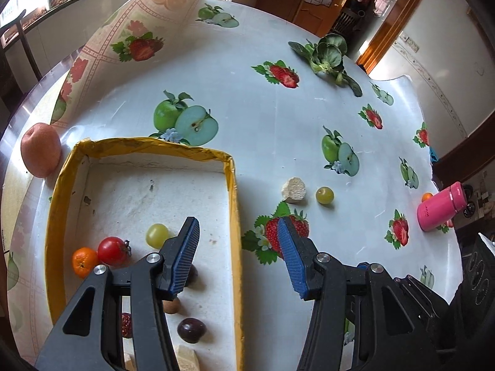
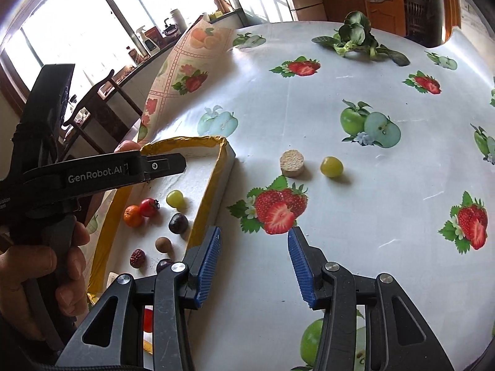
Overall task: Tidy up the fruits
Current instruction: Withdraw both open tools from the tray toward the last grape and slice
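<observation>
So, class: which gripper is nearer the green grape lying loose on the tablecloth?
Right. The right gripper hangs over the cloth just short of the loose green grape; the left gripper straddles the tray's edge, farther off.

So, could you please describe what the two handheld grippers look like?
Both the left gripper and right gripper have black linkage arms with silver pivot pins and ribbed blue finger pads. The right view shows white "GenRobot.AI" lettering on the left gripper's side. No cables or sleeve visible.
</observation>
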`<state>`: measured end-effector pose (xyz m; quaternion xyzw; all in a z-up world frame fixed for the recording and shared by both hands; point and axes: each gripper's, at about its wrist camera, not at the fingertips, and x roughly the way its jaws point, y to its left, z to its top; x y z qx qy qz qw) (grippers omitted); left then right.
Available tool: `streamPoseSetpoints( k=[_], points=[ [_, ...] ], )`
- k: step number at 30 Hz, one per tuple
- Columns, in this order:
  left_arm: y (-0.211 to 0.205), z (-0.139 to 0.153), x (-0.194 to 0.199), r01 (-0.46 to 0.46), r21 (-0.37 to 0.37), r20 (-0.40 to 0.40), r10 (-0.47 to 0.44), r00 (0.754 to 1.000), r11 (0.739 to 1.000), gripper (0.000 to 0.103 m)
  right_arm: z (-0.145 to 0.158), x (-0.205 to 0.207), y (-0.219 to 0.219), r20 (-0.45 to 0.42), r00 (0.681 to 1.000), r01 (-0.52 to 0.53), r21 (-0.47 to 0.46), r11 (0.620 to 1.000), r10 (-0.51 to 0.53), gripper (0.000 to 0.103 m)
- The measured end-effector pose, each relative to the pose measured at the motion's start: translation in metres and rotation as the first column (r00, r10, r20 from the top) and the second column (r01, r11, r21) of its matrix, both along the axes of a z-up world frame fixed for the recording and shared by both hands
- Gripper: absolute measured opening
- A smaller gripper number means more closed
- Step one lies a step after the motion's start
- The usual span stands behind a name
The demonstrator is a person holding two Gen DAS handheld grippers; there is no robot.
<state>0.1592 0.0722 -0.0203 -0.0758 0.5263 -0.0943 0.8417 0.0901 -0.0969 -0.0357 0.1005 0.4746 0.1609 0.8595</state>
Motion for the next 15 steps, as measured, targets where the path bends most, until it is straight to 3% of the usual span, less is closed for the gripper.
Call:
streamPoseSetpoints(
  k=[7,15],
  points=[
    [-0.03,-0.003,-0.001,0.049,-0.002,-0.011,-0.049,0.999,0.999,0.051,-0.011,0.009,-0.017,0.009,1.0,0.011,-0.043,0.999,-0.011,0.045],
    [-0.047,-0.017,0.002,0.074,0.005,-0.04,-0.074,0.996,0.997,0.051,-0.039,0.065,-0.038,-0.01,0.999,0.029,-0.094,0.995,-0.03,0.036]
  ],
)
